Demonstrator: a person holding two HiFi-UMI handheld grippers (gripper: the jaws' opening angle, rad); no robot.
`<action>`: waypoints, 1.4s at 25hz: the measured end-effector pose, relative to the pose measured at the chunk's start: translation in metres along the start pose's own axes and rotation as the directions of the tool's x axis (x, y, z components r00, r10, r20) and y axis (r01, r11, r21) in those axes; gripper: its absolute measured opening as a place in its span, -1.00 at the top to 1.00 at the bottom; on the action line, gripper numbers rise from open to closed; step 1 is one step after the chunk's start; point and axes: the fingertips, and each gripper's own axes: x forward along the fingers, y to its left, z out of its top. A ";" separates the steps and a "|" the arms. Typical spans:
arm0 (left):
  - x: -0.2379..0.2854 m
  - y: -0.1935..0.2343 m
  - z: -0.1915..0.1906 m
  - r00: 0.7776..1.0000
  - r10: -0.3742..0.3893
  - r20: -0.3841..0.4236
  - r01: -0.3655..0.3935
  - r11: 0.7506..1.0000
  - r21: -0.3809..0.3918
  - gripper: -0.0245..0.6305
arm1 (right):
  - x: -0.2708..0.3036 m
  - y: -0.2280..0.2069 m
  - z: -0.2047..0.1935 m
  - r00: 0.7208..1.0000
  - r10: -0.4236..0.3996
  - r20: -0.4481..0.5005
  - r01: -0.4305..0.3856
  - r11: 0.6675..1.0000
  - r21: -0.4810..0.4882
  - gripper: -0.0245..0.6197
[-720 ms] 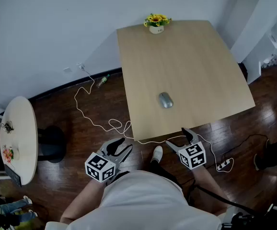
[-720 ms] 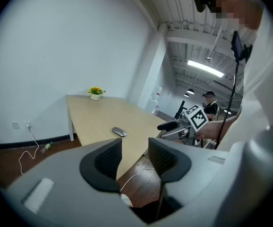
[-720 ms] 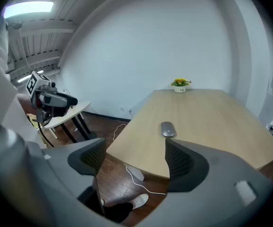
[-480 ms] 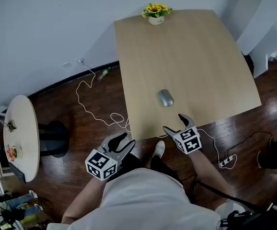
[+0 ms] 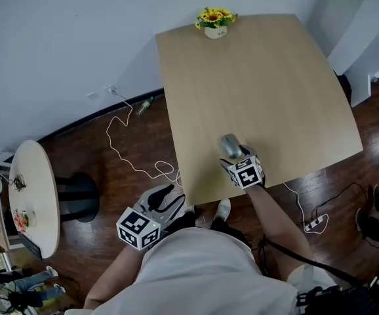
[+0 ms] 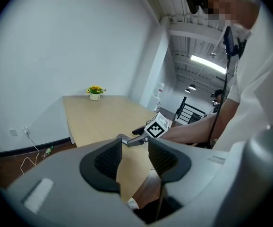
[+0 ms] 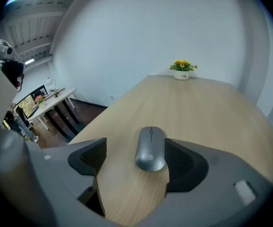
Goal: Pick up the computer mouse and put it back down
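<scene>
A grey computer mouse [image 5: 228, 146] lies flat near the front edge of the light wooden table [image 5: 255, 77]. My right gripper [image 5: 234, 155] is tilted down over it, open. In the right gripper view the mouse [image 7: 150, 149] sits between the jaws, close to the right pad [image 7: 180, 161] and well apart from the left one. My left gripper [image 5: 171, 196] hangs off the table by the person's body, open with nothing between its pads [image 6: 109, 158]. The left gripper view also shows the right gripper's marker cube [image 6: 156, 126] over the table.
A small pot of yellow flowers [image 5: 216, 21] stands at the table's far edge. A white cable [image 5: 130, 163] trails over the dark wooden floor left of the table. A round side table [image 5: 35, 195] stands at the left, and a power strip [image 5: 314, 225] lies at the right.
My right gripper has moved forward from the table's front edge to the mouse and now straddles it. The left gripper has stayed where it was.
</scene>
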 end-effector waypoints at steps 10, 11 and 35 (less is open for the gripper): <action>-0.014 0.043 0.002 1.000 0.015 -0.001 -0.015 0.999 -0.033 0.48 | 0.058 -0.035 -0.012 0.989 -0.101 -0.108 0.107 0.993 0.058 -0.19; -0.016 0.046 0.001 1.000 0.016 -0.003 -0.016 0.999 -0.036 0.48 | 0.059 -0.036 -0.014 0.987 -0.106 -0.118 0.115 0.991 0.066 -0.16; 0.011 0.028 0.009 0.985 -0.172 0.029 0.170 0.984 0.055 0.48 | -0.099 0.047 0.052 0.996 -0.047 0.079 0.037 0.992 0.124 0.01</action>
